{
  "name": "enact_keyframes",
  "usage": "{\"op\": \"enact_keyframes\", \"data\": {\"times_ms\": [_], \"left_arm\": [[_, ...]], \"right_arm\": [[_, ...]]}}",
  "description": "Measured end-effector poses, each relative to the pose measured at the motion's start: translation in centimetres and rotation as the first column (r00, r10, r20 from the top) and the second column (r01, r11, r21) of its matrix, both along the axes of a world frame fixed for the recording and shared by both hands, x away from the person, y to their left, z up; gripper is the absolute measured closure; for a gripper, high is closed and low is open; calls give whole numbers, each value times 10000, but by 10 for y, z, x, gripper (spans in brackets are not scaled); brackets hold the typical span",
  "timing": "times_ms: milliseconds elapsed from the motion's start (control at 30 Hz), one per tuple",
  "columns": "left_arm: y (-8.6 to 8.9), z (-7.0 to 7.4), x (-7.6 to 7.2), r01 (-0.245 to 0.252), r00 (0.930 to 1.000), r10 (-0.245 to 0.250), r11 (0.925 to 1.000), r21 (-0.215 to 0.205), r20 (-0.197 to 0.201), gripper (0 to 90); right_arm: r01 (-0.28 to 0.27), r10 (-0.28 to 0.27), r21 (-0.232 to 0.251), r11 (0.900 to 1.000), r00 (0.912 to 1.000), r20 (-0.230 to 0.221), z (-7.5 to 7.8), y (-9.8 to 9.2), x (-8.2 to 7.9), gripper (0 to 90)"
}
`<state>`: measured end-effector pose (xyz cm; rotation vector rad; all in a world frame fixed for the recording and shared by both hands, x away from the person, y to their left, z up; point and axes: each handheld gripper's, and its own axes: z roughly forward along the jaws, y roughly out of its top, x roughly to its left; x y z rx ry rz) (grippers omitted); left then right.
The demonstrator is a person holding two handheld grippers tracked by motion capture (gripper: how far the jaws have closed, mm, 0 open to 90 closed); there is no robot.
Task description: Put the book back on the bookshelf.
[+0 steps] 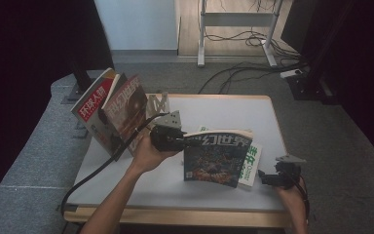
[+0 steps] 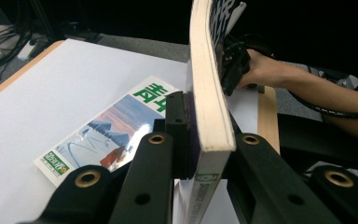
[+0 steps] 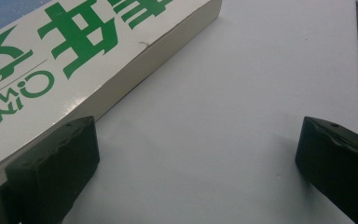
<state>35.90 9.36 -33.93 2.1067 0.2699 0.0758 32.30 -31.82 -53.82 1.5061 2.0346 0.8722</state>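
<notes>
My left tool (image 1: 187, 140) clamps the dark magazine (image 1: 213, 158) upright; my right tool (image 3: 196, 163) gapes wide, empty, beside the green magazine (image 3: 74, 51) on the tabletop (image 3: 242, 93).

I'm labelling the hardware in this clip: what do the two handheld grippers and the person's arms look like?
Both the left gripper and the right gripper are black, each topped by a grey three-cornered plate. The left one's jaws carry brass-coloured rivets and it trails a thick black cable. The right one's pads are black and ridged. Both forearms are bare, without sleeves.
</notes>
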Motion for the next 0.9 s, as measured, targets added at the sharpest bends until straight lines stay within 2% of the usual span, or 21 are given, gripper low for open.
{"op": "enact_keyframes", "data": {"times_ms": [167,300,467,733,900], "left_arm": [[4,4,-2,-235,9997,235,9996,125,-6,824],[14,10,-8,-780,9969,776,9966,263,152,824],[27,15,-13,-1233,9919,1223,9919,300,333,825],[51,25,-21,-1887,9813,1869,9813,373,462,826],[70,30,-23,-2460,9688,2447,9688,289,402,826]], "right_arm": [[0,0,15,10000,10000,11,0,0,0,0],[-1,1,17,10000,10000,19,0,0,0,0],[-5,5,19,10000,10000,25,0,0,0,0],[3,-3,26,10000,10000,10,0,0,0,0],[8,-8,28,10000,10000,9,0,0,0,0]]}}
